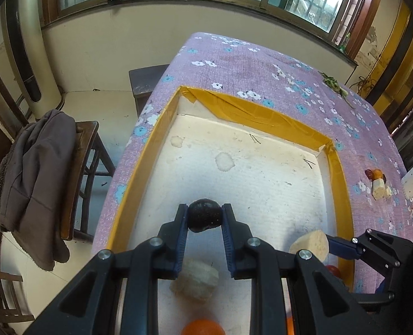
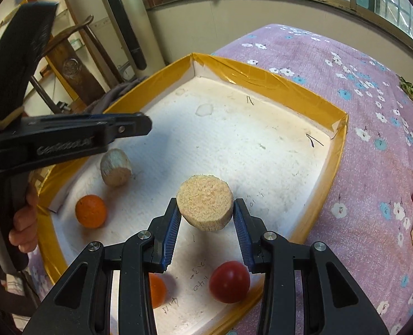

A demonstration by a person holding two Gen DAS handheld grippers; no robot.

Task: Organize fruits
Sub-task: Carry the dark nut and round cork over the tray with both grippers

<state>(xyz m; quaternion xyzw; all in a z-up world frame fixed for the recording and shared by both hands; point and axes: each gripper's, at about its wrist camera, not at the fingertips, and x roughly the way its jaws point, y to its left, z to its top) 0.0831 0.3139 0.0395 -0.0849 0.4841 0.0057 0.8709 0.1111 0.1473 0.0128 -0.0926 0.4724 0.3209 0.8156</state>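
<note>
Left gripper pinches a plum, right gripper a cane chunk (both over the tray); placing next, toward twelve o'clock.

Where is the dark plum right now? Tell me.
In the left wrist view the dark plum is clamped in the left gripper, above the white tray floor.

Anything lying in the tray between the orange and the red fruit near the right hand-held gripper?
Yes, in the right wrist view: a second orange, partly hidden behind the gripper, sits between the orange and red fruit.
</note>
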